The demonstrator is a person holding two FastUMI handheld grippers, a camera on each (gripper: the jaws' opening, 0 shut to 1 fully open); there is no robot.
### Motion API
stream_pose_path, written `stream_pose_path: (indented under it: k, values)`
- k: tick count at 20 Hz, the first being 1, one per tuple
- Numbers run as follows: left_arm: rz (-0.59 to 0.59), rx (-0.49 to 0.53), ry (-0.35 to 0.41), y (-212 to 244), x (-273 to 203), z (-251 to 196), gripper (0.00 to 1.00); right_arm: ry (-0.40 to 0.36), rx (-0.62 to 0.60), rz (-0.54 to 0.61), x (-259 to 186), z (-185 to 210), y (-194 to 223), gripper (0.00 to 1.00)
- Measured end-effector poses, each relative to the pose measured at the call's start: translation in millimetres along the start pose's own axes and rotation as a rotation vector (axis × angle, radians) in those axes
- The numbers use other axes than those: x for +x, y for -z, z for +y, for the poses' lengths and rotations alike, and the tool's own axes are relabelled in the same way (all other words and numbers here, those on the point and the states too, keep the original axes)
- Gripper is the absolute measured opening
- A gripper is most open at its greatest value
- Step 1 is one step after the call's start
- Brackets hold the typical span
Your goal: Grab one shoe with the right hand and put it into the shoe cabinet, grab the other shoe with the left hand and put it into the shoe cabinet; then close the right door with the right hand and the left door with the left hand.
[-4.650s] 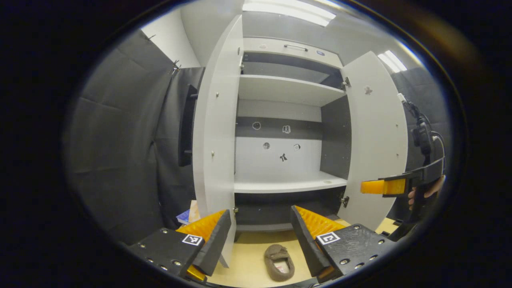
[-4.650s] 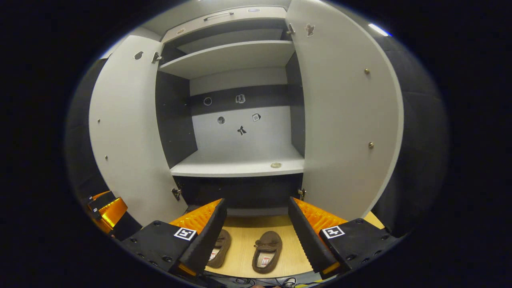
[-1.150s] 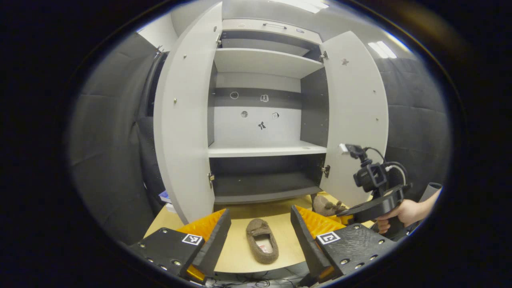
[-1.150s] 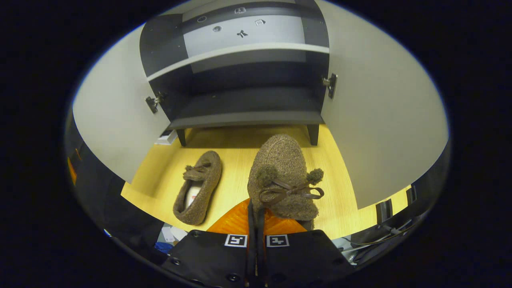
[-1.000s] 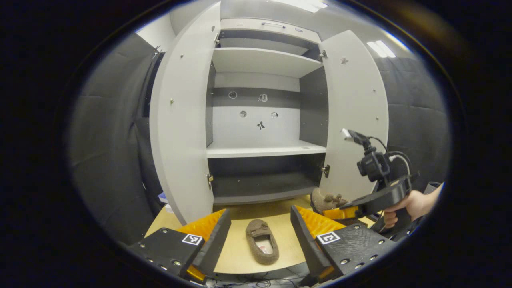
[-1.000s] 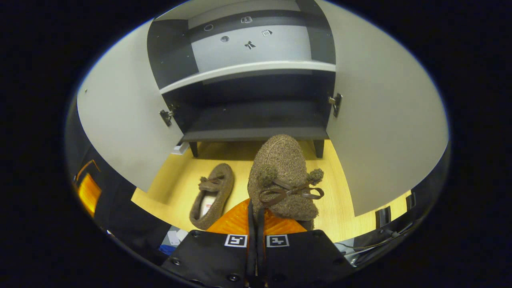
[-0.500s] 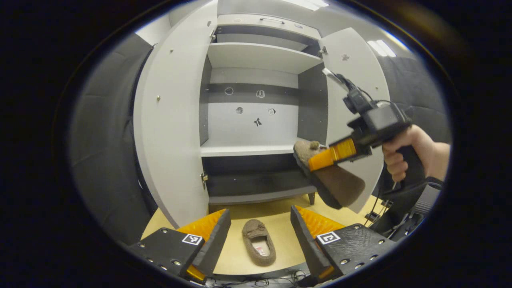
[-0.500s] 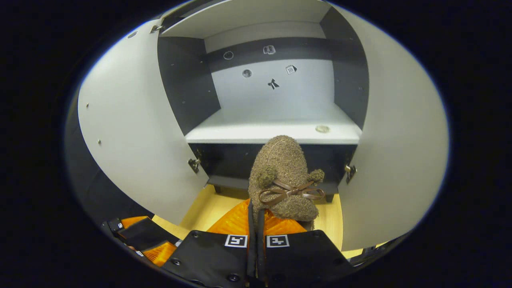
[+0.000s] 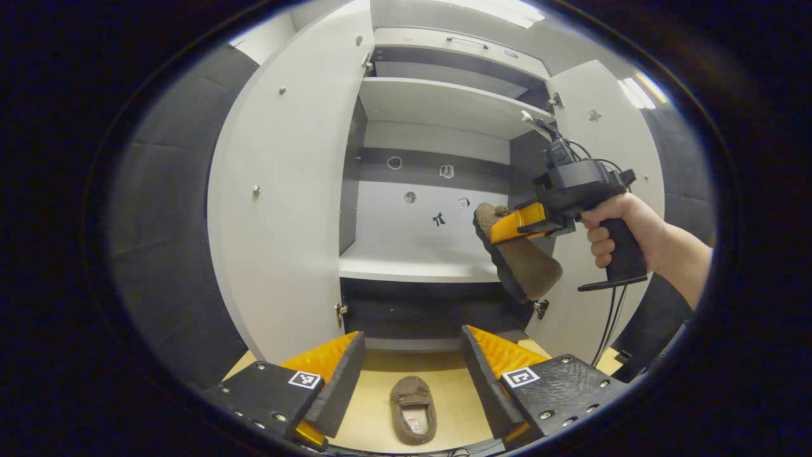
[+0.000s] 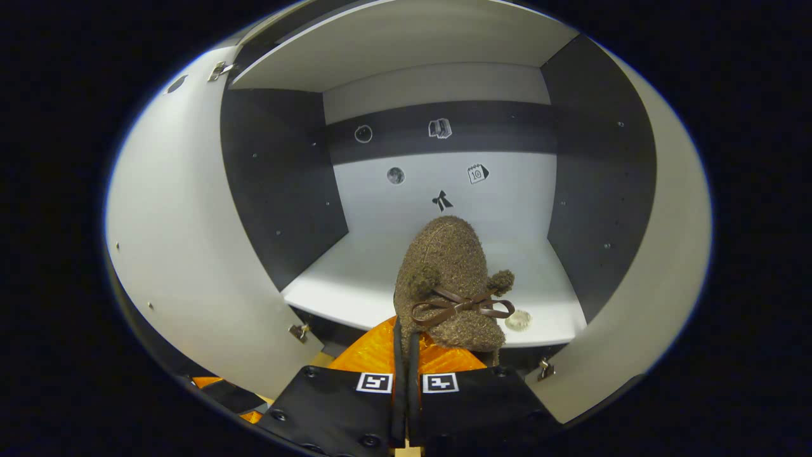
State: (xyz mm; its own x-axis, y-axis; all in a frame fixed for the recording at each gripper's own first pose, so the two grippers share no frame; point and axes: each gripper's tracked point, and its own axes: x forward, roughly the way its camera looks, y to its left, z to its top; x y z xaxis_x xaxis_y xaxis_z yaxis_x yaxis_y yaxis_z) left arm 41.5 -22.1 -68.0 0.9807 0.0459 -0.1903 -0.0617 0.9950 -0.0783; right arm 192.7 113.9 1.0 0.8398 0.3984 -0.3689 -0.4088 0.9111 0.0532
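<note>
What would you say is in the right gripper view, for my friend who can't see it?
The right gripper is shut on a fuzzy brown slipper with a little bow, held up in front of the open shoe cabinet. The slipper's toe points at the pale middle shelf, and both cabinet doors stand wide open.

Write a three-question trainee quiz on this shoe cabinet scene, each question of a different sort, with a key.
1. True or false: the right tongs are shut on a brown slipper.
2. Where does the other slipper lie? A) on the white shelf B) on the wooden floor in front of the cabinet C) in the left tongs
3. Fill in: both doors of the shoe cabinet stand ____.

Key: 1 true. 2 B; it lies between the fingers of the open left tongs, ungripped. 3 open: left door, right door.
</note>
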Motion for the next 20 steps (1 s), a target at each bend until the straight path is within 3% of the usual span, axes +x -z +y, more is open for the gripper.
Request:
stream_pose_path:
  k: [6, 7, 12, 19, 20]
  values:
    - [-0.004, 0.004, -0.089, -10.5, 0.3, -1.2, 0.94, 0.053, 0.020, -0.060, 64.2, -39.9, -52.2, 0.03]
    - [-0.006, 0.000, -0.104, -12.7, 0.3, -1.9, 0.87, 0.073, 0.000, -0.066, 72.6, -48.3, -57.3, 0.03]
    - [-0.038, -0.018, -0.165, -29.3, -0.5, -4.1, 0.87, 0.138, -0.024, -0.049, 115.1, -78.9, -64.7, 0.03]
    - [0.003, 0.028, -0.277, -17.7, -7.0, 6.3, 0.87, 0.104, 0.037, -0.044, 138.2, -83.4, -61.0, 0.05]
    - [0.013, 0.028, -0.292, -14.6, -8.2, 6.9, 0.87, 0.097, 0.039, -0.039, 140.0, -83.4, -59.5, 0.10]
